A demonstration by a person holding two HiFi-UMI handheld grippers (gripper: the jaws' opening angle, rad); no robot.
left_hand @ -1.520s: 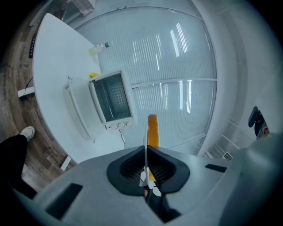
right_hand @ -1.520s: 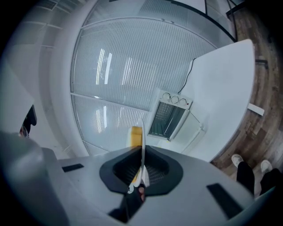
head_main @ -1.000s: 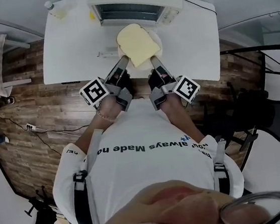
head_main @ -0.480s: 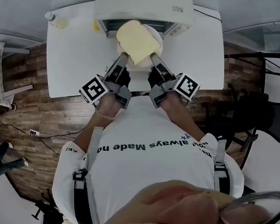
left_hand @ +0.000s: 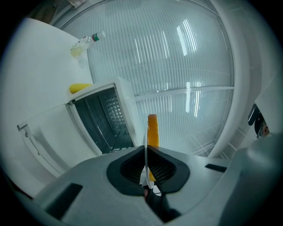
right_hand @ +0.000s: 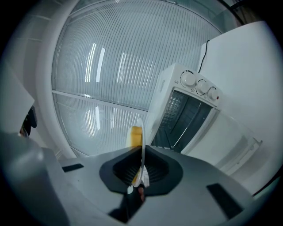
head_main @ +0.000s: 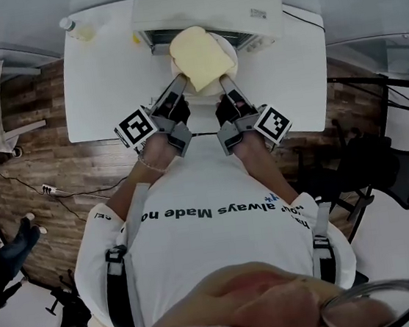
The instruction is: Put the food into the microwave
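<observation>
Fingers (left_hand: 127, 171) of the left gripper (head_main: 178, 88) are clamped on the left rim of a white plate (head_main: 230, 54), while the right gripper (head_main: 223, 85) pinches the opposite rim with its own fingers (right_hand: 155, 173) — each pair closed tight on the thin edge. Between the two pairs, a pale yellow slice of bread (head_main: 201, 57) lies flat on the plate, held over the white table (head_main: 106, 82). Just beyond the fingertips stands the white microwave (head_main: 203, 0), its door (left_hand: 44, 132) dropped open and its dark cavity (left_hand: 104, 126) facing the plate. Farther off, left of the fingers, a small yellow object (head_main: 136, 36) sits beside the microwave — and a clear bottle (head_main: 75, 28) stands at the table's far corner.
</observation>
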